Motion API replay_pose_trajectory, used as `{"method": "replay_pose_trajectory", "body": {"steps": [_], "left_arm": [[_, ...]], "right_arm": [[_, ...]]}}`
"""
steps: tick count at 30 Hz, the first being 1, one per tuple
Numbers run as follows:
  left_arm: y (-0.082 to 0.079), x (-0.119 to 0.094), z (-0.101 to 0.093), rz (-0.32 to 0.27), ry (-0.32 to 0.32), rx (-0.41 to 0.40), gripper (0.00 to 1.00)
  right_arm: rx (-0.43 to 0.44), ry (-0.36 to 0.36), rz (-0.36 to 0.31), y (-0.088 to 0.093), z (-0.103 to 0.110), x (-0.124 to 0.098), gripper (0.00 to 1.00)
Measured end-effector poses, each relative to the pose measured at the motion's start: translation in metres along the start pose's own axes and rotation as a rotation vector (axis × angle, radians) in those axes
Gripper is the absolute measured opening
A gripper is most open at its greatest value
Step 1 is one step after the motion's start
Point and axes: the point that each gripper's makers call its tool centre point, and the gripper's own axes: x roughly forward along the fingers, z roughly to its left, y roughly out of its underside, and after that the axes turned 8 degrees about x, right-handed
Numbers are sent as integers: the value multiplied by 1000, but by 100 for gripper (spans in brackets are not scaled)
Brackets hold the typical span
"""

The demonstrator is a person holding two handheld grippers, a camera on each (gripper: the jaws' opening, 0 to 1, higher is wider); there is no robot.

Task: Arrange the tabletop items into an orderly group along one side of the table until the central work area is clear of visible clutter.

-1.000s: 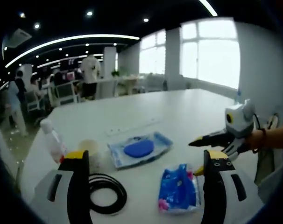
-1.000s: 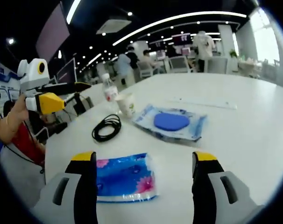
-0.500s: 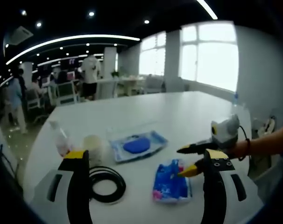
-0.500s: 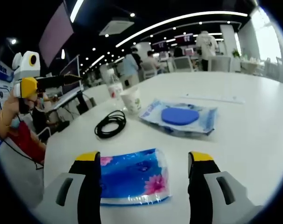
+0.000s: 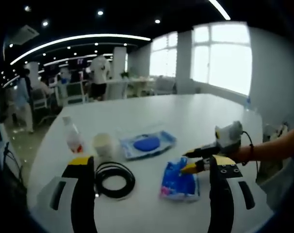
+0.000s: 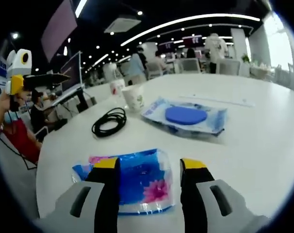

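A blue flowery tissue pack (image 6: pixel 137 180) lies flat on the white table (image 6: pixel 253 145), and my right gripper (image 6: pixel 150 165) is low over it. Its jaws stand partly closed with the pack between them, a gap still showing. In the left gripper view the right gripper (image 5: pixel 186 162) reaches in from the right to the pack (image 5: pixel 179 178). My left gripper (image 5: pixel 151 162) is open and holds nothing, raised above the table's near edge. A black cable coil (image 5: pixel 114 178), paper cup (image 5: pixel 104 144), small bottle (image 5: pixel 73 137) and clear pouch with a blue disc (image 5: pixel 148 143) lie beyond.
A hand holds the left gripper (image 6: pixel 38 80) high at the far left of the right gripper view. A thin white strip (image 6: pixel 220 101) lies on the table past the pouch (image 6: pixel 186 116). People, chairs and desks stand far behind. The table's far half is bare.
The right gripper has dropped closer onto the tissue pack and its jaws have narrowed around it. The left gripper stayed open and shifted slightly; the items have not moved.
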Motion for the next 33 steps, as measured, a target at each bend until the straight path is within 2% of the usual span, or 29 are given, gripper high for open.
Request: {"method": "replay_pose_trajectory", "body": {"steps": [3,6,12,17,21,33], "left_arm": [[0,0,-1,-10,10,-18,95],[3,0,0,0,9,-9,93],[5,-2,6,-3,-4,-24,91],[8,-4,8,5,-10,-21,89],[9,-5,8,7,-6,-19,87],[11,-4,9,12,-2,-18,86]], "right_arm": [[-51,22,22,4,-4,1,37],[-39,22,20,4,-4,0,31],[-71,40,39,9,-9,0,18],[-76,52,42,10,-9,0,13],[-115,67,50,12,-10,1,8],[-75,104,62,11,-17,2,3]]}}
